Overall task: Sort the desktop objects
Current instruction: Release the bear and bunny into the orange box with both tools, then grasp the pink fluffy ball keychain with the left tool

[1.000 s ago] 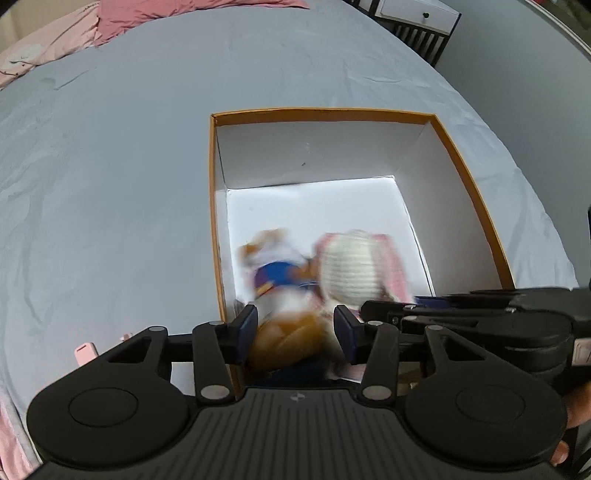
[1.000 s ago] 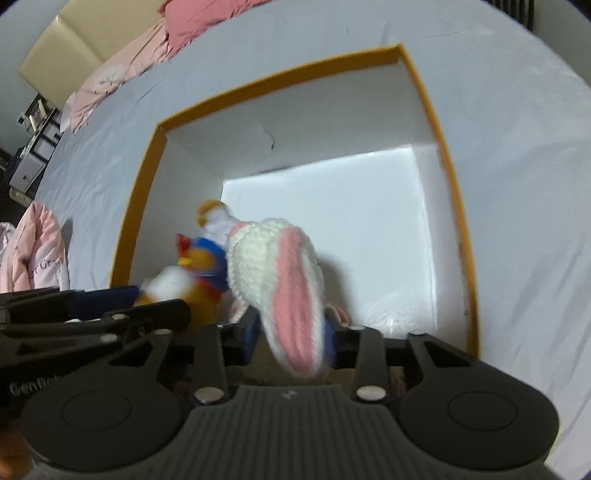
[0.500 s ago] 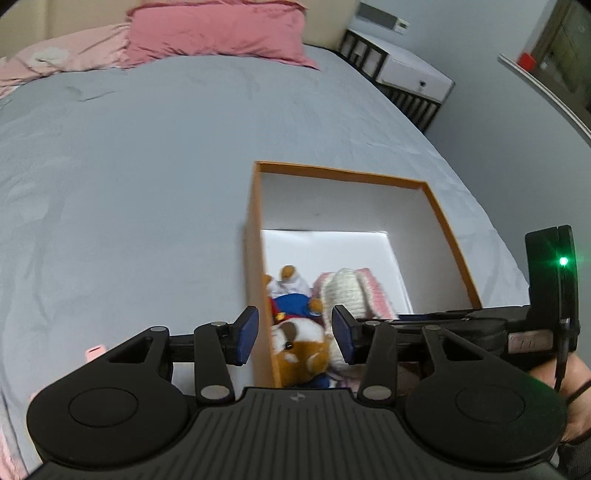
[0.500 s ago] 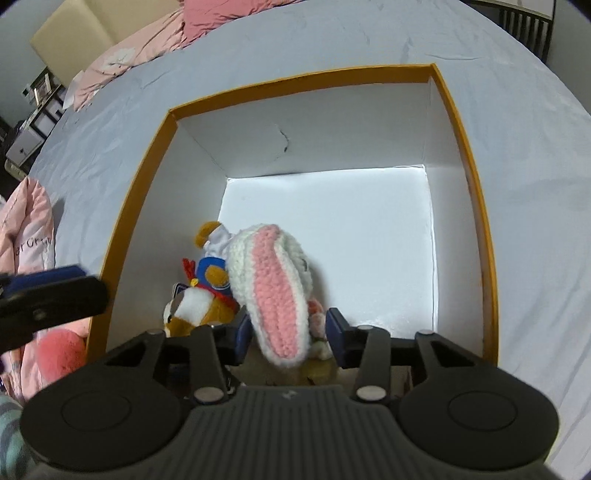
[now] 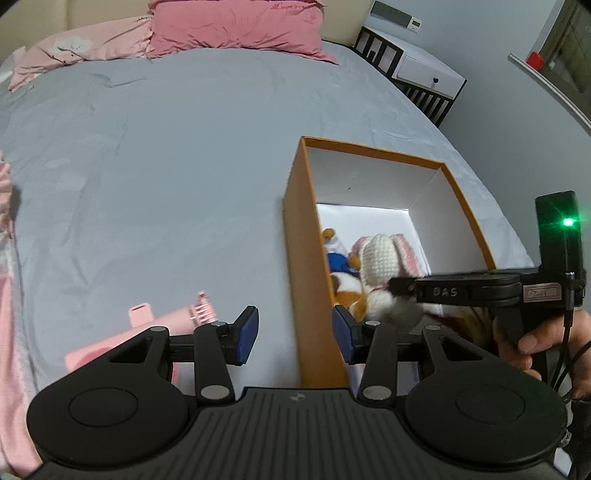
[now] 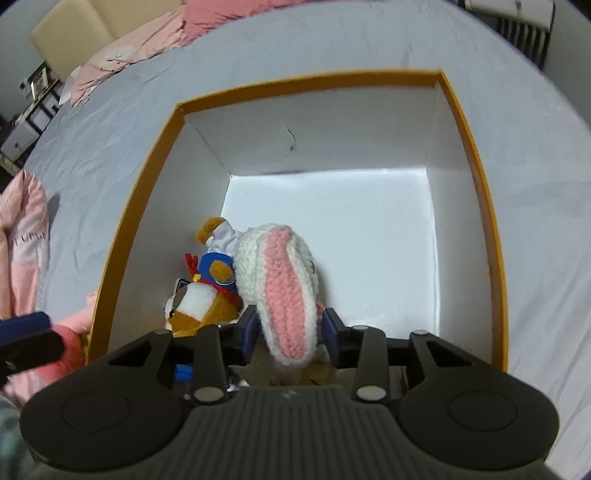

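Note:
An orange box [image 5: 295, 236] with white inside walls [image 6: 140, 206] sits on the grey bed. A brown plush toy in blue [image 6: 207, 291] lies in its near left corner [image 5: 343, 266]. My right gripper [image 6: 290, 326] holds a white and pink crocheted bunny [image 6: 284, 280] between its pads, low inside the box; the bunny also shows in the left wrist view [image 5: 384, 266]. My left gripper [image 5: 295, 334] is open and empty, straddling the box's left wall from above. A pink comb-like object [image 5: 173, 319] lies left of the box.
Pink pillows [image 5: 229, 29] lie at the head of the bed. A white nightstand [image 5: 417, 74] stands at the far right. Pink bedding [image 6: 22, 236] lies along the left edge.
My left gripper has let go of the brown plush toy and pulled back up and left out of the box. The right gripper has lifted slightly with the bunny.

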